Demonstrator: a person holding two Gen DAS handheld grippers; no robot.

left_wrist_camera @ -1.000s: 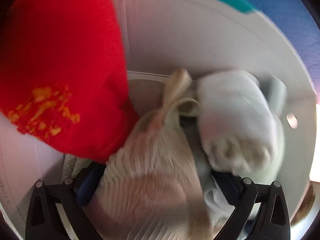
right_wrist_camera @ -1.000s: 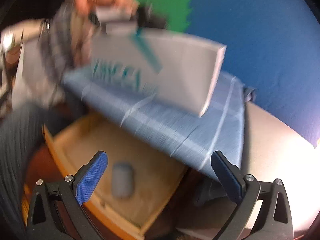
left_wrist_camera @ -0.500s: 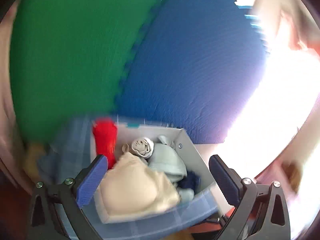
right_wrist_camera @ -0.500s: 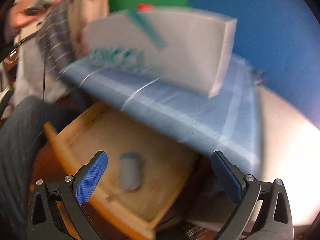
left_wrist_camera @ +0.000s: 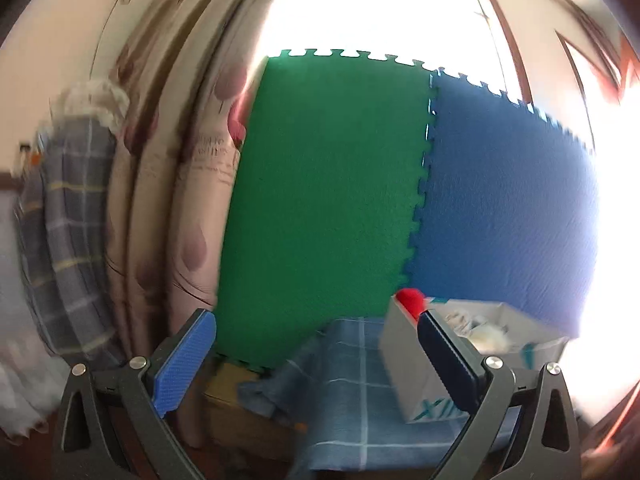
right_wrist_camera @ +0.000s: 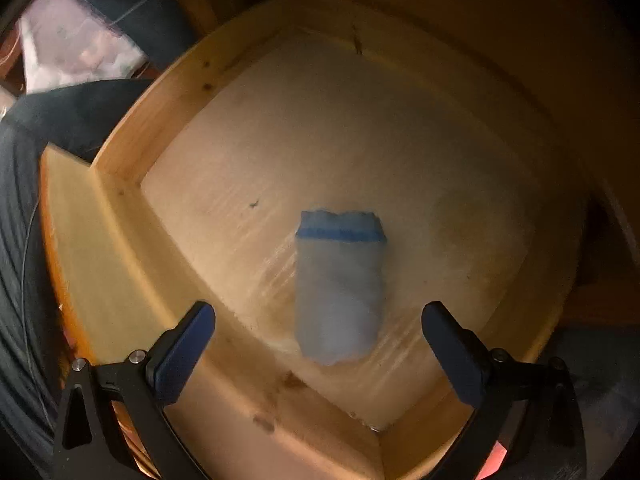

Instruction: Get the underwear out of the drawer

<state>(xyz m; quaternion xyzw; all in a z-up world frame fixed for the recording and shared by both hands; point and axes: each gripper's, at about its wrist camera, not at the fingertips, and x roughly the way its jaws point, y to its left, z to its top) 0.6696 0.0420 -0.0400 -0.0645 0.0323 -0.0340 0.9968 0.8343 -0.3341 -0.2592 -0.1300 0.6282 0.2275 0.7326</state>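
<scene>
A rolled pale-blue underwear with a darker blue band lies alone on the floor of the open wooden drawer. My right gripper hangs open just above it, a finger on either side, nothing held. In the left wrist view my left gripper is open and empty, raised well back from a white box that stands on a blue checked cloth. Rolled pale garments and a red one show in that box.
Green and blue foam mats stand against the wall behind the box. Patterned curtains and a checked cloth hang at the left. A person's dark trouser leg is beside the drawer's left front.
My left gripper pulled up and away from the box of garments, which now looks small at the lower right. My right gripper swung down into the drawer, over the rolled underwear.
</scene>
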